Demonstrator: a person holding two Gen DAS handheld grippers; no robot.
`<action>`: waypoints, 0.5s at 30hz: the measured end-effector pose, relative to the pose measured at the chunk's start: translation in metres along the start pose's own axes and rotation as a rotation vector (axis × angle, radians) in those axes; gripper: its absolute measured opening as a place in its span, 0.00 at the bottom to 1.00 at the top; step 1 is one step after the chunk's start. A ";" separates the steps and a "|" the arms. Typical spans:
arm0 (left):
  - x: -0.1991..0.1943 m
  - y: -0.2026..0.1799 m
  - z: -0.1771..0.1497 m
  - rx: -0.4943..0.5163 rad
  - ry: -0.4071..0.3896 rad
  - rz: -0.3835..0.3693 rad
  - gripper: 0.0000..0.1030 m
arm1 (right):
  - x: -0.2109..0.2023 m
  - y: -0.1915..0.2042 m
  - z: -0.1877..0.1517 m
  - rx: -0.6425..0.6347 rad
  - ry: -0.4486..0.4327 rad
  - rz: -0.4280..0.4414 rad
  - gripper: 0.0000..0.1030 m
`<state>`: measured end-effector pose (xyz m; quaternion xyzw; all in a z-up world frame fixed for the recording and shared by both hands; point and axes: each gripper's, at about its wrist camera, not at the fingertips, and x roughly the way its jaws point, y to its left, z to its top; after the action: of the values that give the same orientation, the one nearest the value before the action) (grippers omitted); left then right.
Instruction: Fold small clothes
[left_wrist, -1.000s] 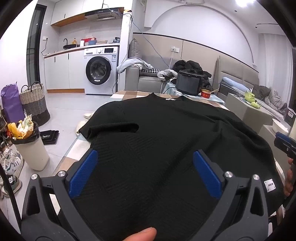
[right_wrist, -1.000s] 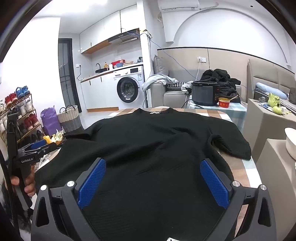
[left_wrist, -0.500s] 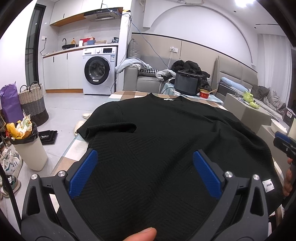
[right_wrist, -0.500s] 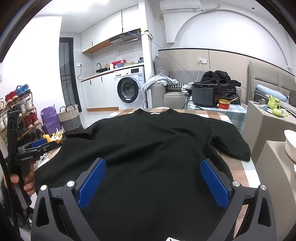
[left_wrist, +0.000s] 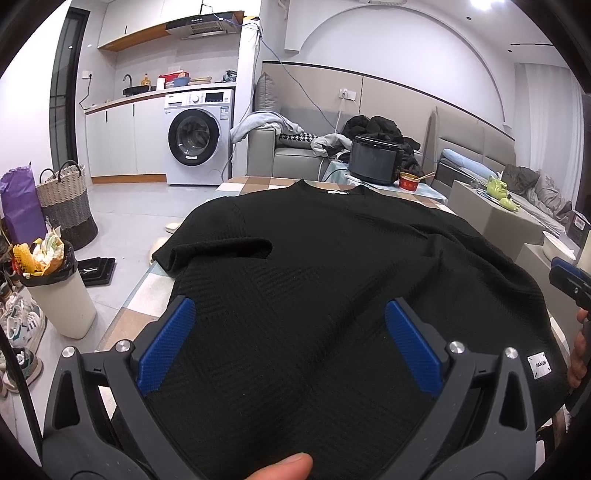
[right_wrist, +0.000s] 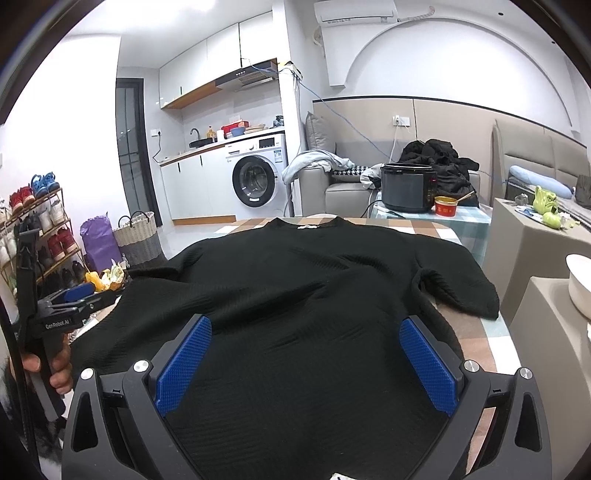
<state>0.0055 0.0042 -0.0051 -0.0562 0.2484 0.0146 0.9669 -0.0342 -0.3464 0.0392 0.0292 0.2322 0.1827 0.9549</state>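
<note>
A black knitted short-sleeved top (left_wrist: 332, 254) (right_wrist: 317, 295) lies spread flat on a checked table (left_wrist: 243, 183) (right_wrist: 476, 332), collar at the far end, hem towards me. My left gripper (left_wrist: 290, 321) hovers open over the near left part of the top, nothing between its blue pads. My right gripper (right_wrist: 304, 339) hovers open over the near right part, also empty. The left sleeve (left_wrist: 218, 251) is folded in over the body; the right sleeve (right_wrist: 458, 291) lies out on the table. A white label (left_wrist: 540, 364) sits near the hem.
A black cooker (right_wrist: 406, 188) and a red bowl (right_wrist: 446, 205) stand beyond the table's far end. A bin (left_wrist: 55, 291) and a basket (left_wrist: 66, 201) stand on the floor at left, a shoe rack (right_wrist: 37, 236) further left, low cabinets (right_wrist: 535, 236) at right.
Both grippers have drifted slightly forward and up over the top; it lies as before. Both stay open.
</note>
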 end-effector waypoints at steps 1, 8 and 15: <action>0.001 0.000 -0.001 0.002 0.000 0.001 1.00 | 0.000 0.001 0.000 -0.001 0.002 0.000 1.00; 0.001 0.000 -0.001 -0.002 0.002 0.002 1.00 | 0.000 0.003 -0.002 -0.006 0.006 -0.001 1.00; 0.001 0.001 -0.002 -0.001 0.004 0.003 1.00 | 0.000 0.003 -0.002 -0.001 0.008 0.002 1.00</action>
<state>0.0056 0.0047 -0.0074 -0.0561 0.2504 0.0160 0.9664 -0.0362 -0.3434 0.0379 0.0283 0.2361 0.1837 0.9538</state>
